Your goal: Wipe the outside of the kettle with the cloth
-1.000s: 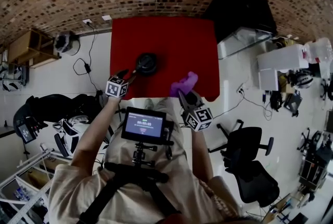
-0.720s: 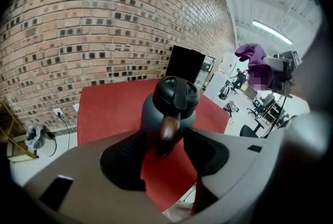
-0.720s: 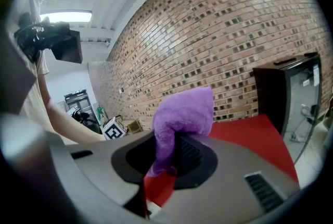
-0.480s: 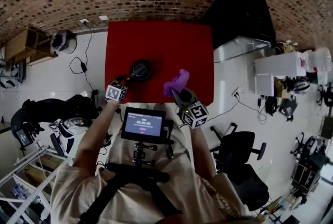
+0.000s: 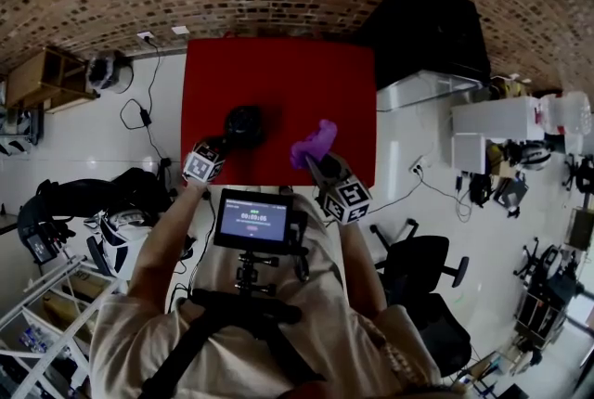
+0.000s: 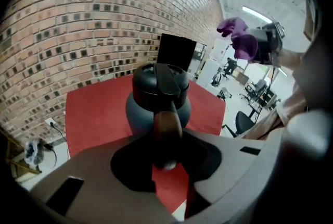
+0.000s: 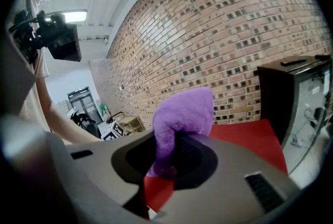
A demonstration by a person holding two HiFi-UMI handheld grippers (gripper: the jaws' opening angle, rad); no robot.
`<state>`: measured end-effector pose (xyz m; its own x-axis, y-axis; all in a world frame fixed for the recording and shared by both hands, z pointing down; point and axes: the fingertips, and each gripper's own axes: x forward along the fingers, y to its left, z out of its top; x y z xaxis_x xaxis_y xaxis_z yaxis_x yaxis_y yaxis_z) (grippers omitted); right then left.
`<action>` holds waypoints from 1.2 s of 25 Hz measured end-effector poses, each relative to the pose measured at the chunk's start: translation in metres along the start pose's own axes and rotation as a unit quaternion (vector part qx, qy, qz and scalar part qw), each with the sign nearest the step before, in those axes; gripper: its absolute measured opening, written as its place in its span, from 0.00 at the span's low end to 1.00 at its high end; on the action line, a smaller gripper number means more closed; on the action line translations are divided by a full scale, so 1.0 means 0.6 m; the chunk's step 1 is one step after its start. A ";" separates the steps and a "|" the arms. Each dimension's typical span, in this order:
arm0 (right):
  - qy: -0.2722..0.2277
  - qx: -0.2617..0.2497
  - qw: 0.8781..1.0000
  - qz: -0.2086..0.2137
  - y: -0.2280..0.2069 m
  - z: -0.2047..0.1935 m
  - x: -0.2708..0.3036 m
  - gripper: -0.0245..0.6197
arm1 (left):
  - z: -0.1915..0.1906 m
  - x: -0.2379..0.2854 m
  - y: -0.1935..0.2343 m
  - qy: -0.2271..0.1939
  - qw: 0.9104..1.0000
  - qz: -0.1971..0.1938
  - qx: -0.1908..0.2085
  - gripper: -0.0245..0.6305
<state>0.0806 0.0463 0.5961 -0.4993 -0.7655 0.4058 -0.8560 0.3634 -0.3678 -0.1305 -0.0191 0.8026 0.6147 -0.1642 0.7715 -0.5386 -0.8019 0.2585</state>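
My left tongs (image 6: 166, 158) have just been closing and now pinch the brown wooden handle (image 6: 166, 123) of the dark kettle (image 5: 244, 122). The kettle stands on the red worktop (image 5: 316, 77), left of centre and toward my edge. My right tongs (image 7: 165, 168) are clamped on the purple cloth (image 7: 183, 116), which is raised in the air to the right of the kettle and well apart from it. What worries me is the hold on that handle. It is rounded and smooth-looking, and I seem to have it near its end, so a sideways push from the cloth could twist the kettle in my grip or skid it across the worktop. Only a narrow tail of the cloth sits between the right tongs, with the bulk bunched above. Dragging it over the body could pull it loose, or let bare tongs scrape the kettle. I can't tell whether there is water inside, so tipping it is a risk too.
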 end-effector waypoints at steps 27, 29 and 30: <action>0.160 -0.161 0.959 0.168 0.080 0.079 0.167 0.18 | 0.273 -0.179 0.000 -0.235 0.952 -0.061 -0.186 0.18; 0.181 -0.200 0.942 0.200 0.134 0.078 0.186 0.18 | 0.309 -0.191 -0.019 -0.247 0.950 -0.072 -0.178 0.18; 0.189 -0.213 0.936 0.207 0.149 0.076 0.191 0.18 | 0.323 -0.197 -0.028 -0.253 0.948 -0.080 -0.177 0.18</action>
<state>-0.0474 -0.0332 0.5717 -0.7432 -0.2987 0.5987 -0.5135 0.8283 -0.2242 -0.0824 -0.0975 0.5940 0.8539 -0.3828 0.3526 -0.5203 -0.6115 0.5961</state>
